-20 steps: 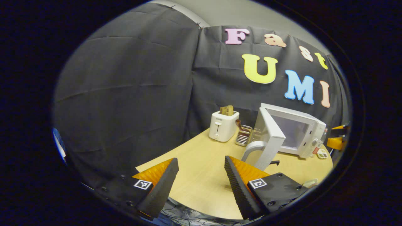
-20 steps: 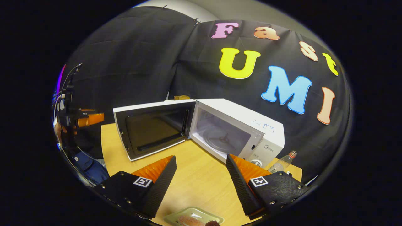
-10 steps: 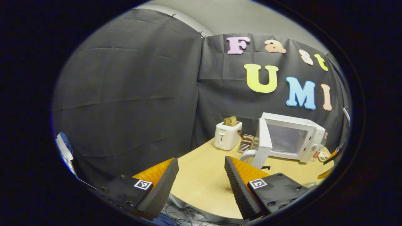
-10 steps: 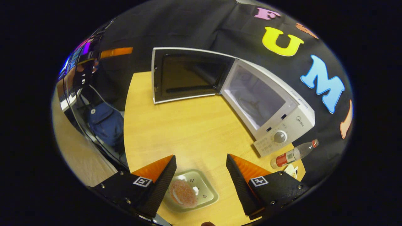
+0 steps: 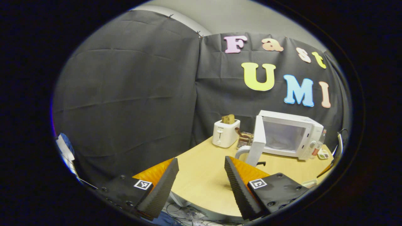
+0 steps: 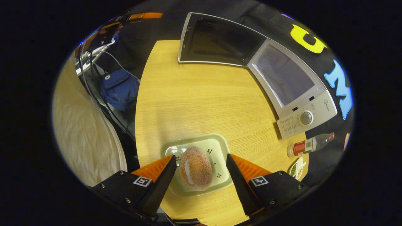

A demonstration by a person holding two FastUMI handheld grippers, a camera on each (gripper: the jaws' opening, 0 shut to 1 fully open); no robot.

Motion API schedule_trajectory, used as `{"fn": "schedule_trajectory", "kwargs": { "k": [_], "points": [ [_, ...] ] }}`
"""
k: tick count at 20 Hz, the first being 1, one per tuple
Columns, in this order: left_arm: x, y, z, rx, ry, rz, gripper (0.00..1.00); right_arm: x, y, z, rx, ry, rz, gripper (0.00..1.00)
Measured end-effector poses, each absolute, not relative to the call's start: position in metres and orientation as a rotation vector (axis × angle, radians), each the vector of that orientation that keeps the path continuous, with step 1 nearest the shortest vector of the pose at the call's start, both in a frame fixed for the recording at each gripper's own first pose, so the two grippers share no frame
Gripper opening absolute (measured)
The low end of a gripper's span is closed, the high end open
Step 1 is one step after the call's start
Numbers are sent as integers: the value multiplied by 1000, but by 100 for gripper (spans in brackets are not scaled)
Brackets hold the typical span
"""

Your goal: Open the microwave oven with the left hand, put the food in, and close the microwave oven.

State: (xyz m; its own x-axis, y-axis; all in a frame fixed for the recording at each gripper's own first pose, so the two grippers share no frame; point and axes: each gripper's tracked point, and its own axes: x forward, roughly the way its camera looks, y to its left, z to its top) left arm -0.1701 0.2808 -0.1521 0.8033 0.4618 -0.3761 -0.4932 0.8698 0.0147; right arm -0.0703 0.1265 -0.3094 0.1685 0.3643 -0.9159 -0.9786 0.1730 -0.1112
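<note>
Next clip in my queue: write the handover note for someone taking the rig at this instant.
Left claw: open, empty, held back from the table.
Right claw: open, above the plate, fingers either side of the sugared bun, not gripping.
Microwave: door swung wide open, cavity empty as far as visible.
Done: opening.
Left: grasp the plate or bun, place it inside, shut the door with the left claw.

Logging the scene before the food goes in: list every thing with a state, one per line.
microwave oven door: swung wide open
microwave oven: cavity empty
toaster: bread sticking up from the slot
plate: on the table, sugared bun on it
bottle: lying on its side
left tongs: open, empty
right tongs: open, straddling the bun
</note>
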Motion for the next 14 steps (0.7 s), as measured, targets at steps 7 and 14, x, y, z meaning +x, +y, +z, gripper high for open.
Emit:
{"fn": "schedule_trajectory", "kwargs": {
  "k": [7,14],
  "points": [
    [-179,274,-158,-85,394,524,98,-79,113,-343,-975,940,1169,96],
    [-178,267,-161,-85,399,517,96,-70,111,-343,-985,949,1129,68]
  ]
}}
